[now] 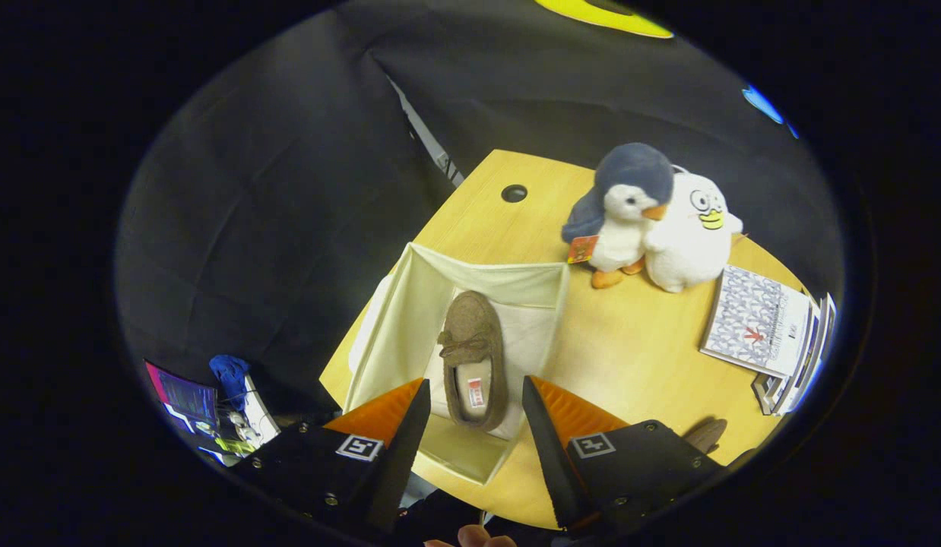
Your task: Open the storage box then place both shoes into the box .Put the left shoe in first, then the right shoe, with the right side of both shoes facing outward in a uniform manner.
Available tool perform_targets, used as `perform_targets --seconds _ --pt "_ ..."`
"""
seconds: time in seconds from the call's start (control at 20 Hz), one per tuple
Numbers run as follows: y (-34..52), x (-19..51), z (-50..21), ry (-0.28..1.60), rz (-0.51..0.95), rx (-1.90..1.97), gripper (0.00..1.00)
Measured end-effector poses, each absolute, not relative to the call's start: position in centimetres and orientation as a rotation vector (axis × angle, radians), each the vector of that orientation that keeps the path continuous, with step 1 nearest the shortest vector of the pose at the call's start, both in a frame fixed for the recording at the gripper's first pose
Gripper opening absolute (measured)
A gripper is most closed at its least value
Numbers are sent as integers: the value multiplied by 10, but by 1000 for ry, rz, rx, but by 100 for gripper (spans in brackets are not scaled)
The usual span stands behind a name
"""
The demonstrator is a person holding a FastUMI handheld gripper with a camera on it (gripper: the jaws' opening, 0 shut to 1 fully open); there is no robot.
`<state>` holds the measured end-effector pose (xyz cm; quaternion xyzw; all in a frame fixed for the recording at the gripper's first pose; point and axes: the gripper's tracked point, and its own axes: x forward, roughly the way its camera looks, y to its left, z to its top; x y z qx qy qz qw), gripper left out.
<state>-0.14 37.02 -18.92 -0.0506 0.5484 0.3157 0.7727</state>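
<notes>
A cream fabric storage box (410,304) stands open on the wooden table (638,349). One brown slipper (472,357) lies inside it, sole down, toe pointing away from me. My gripper (474,395) hovers above the box with its fingers open, one on each side of the slipper's heel end, not touching it. A brown piece of a second slipper (706,434) peeks out behind the right finger on the table, mostly hidden by the gripper body.
A plush penguin (622,213) and a white plush toy (691,232) stand at the table's far side. A stack of books (767,327) lies to the right. A cable hole (514,193) sits near the far edge. A fingertip (470,538) shows below the gripper.
</notes>
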Motion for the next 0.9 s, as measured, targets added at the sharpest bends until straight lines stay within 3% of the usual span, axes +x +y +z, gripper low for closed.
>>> perform_targets --seconds 0.4,0.9 --pt "245 5 -170 1167 493 54 75" --pt "95 -19 -232 1241 245 119 75"
